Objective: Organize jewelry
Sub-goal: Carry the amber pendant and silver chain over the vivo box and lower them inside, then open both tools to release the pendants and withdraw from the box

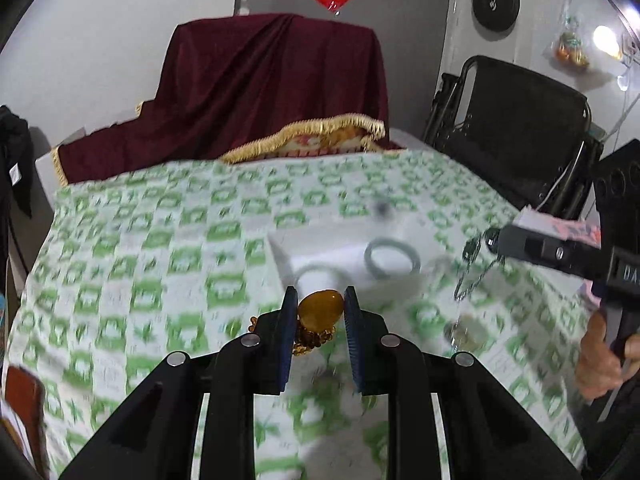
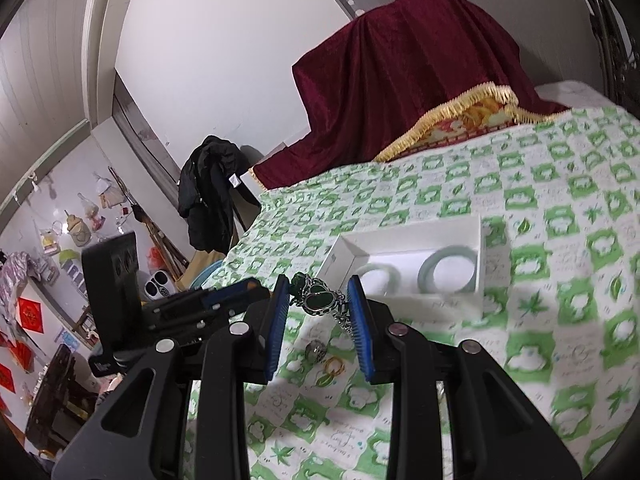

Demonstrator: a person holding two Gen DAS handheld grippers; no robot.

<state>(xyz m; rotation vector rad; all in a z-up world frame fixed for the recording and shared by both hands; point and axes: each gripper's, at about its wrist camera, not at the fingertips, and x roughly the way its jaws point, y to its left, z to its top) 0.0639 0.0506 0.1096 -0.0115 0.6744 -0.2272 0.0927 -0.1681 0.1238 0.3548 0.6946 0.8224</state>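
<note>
White box on the worktop holds two jade bangles. Left gripper fingers clamp an amber pendant near the box; right gripper fingers clamp a green bracelet. Two rings lie loose beside the box

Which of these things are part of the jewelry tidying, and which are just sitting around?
Part of the job:
- amber pendant in the left claw
- green-stone silver bracelet in the right claw
- white box holding two jade bangles
- silver ring and gold ring on the cloth

Just lying about:
- maroon drape
- black jacket
- folding chair
</note>
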